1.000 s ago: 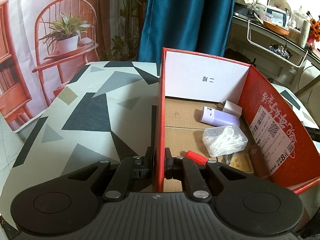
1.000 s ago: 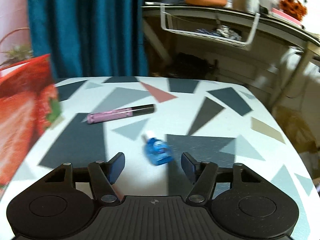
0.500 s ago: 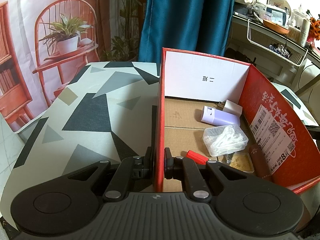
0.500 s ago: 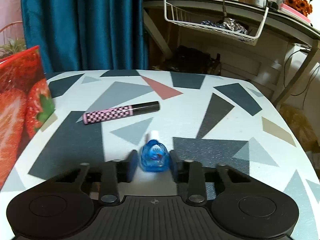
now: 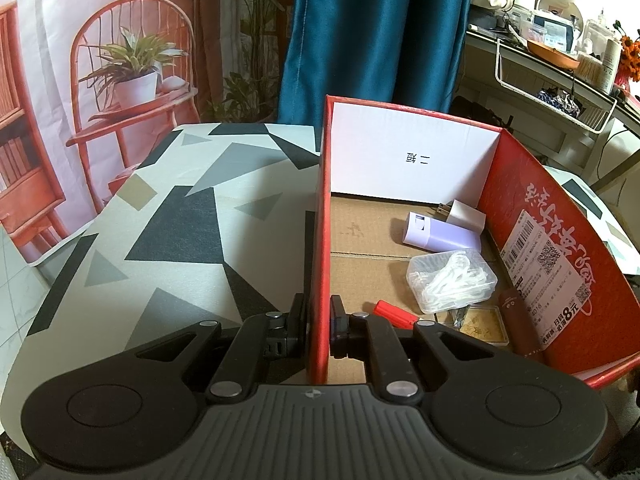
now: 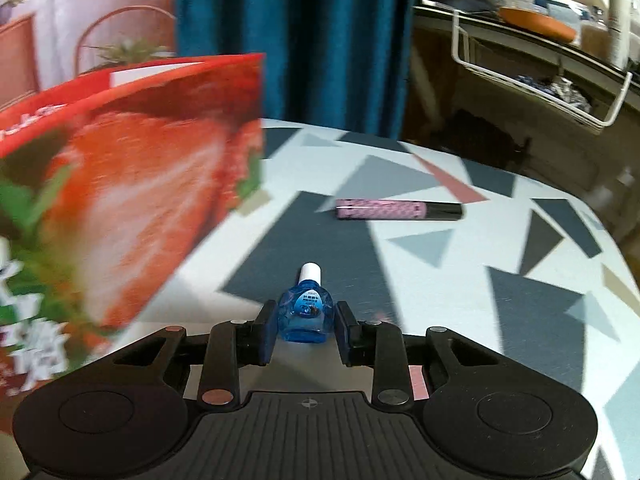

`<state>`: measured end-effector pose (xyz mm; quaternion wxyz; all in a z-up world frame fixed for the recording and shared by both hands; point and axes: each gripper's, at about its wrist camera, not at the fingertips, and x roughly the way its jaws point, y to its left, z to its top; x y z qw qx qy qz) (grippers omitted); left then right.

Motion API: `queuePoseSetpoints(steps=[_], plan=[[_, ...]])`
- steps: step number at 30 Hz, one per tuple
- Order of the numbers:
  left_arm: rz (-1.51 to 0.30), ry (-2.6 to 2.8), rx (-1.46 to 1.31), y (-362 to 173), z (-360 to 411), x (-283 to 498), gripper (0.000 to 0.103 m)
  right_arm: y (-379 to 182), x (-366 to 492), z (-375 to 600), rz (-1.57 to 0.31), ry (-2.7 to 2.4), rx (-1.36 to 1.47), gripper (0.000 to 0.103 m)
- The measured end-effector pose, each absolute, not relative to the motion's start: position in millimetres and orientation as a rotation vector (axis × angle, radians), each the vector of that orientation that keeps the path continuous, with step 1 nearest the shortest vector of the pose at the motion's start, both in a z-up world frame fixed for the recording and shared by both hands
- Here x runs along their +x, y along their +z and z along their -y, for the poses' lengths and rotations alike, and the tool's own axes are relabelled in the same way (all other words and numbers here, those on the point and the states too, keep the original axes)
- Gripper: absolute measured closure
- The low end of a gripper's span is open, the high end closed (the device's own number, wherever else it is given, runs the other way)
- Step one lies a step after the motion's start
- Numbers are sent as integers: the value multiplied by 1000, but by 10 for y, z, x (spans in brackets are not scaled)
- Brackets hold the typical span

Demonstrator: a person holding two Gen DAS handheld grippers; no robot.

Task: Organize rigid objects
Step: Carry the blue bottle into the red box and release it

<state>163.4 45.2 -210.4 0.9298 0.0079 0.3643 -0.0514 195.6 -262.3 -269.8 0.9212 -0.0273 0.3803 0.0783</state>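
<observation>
My left gripper is shut on the left wall of the red cardboard box. Inside the box lie a purple case, a white charger plug, a clear plastic box of white picks, a red pen, a gold tile and a brown tube. My right gripper is shut on a small blue bottle with a white cap, held above the table. A pink and black tube lies on the table beyond it.
The box's strawberry-printed outer wall stands close on the left in the right wrist view. The table has a triangle-patterned cloth. A blue curtain hangs behind. A cluttered shelf with a white wire basket stands at the right.
My right gripper closed on the blue bottle, lifted it and swung left toward the box. The left gripper has kept its hold on the box wall.
</observation>
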Motion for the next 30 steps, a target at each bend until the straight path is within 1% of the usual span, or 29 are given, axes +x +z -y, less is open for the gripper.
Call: queuePoseSetpoints(steps=[15,21,30], plan=[[-742,-104,25,-2105,-429,1631,90,-2595,1804,2474,-767,230,-42,76],[-744,-106,28,-2109,-438,1640,90,-2378,1807,2503,-702,234,-14,76],[-744,-107,26,-2114,-438,1645,90,-1858,1831,2540,-559,228,33,76]])
